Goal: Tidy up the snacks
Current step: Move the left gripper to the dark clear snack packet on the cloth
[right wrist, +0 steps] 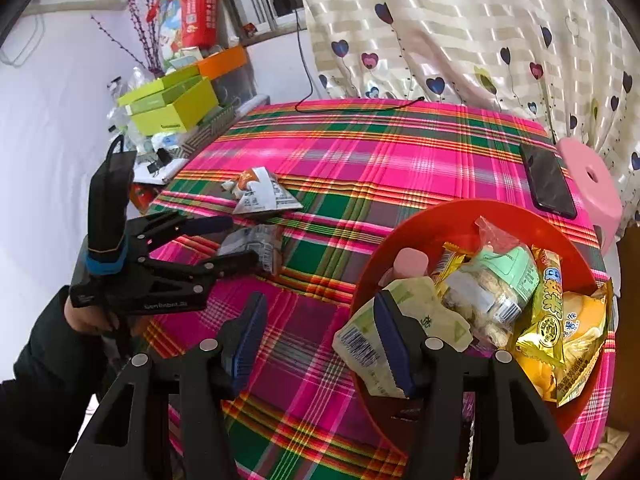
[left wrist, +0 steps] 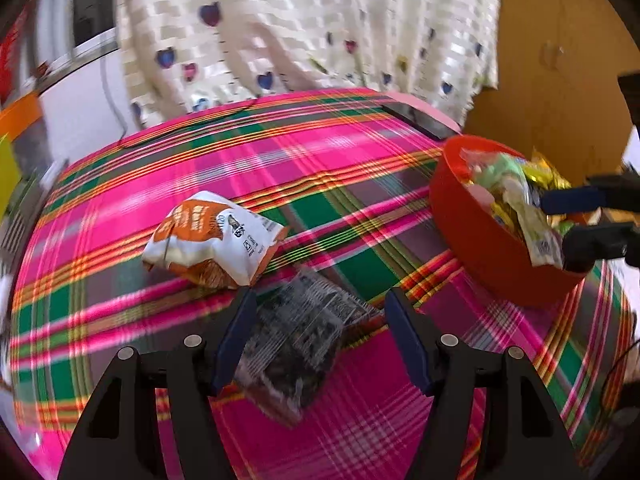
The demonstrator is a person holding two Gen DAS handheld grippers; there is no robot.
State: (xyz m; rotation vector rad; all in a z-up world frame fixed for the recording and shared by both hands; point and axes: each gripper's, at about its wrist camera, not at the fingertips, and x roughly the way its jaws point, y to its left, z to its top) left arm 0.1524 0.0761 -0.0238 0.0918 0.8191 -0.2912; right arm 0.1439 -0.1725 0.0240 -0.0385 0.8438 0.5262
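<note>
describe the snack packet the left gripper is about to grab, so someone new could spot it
On the pink-and-green plaid tablecloth, left of the red plastic bowl, lie two loose packets. The target is the clear, grey-printed packet between the open left gripper fingers, nearer than the orange-and-white bag.

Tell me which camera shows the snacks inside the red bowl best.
Right wrist: it looks down into the red bowl, with its packets spread out. Left wrist sees the bowl side-on at the frame edge, its packets bunched together.

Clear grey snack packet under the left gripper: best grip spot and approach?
Pinch the clear packet across its narrow width at mid-body, coming from above. It lies flat on the tablecloth, and the left gripper is open and already straddles it, so closing there likely suffices.
</note>
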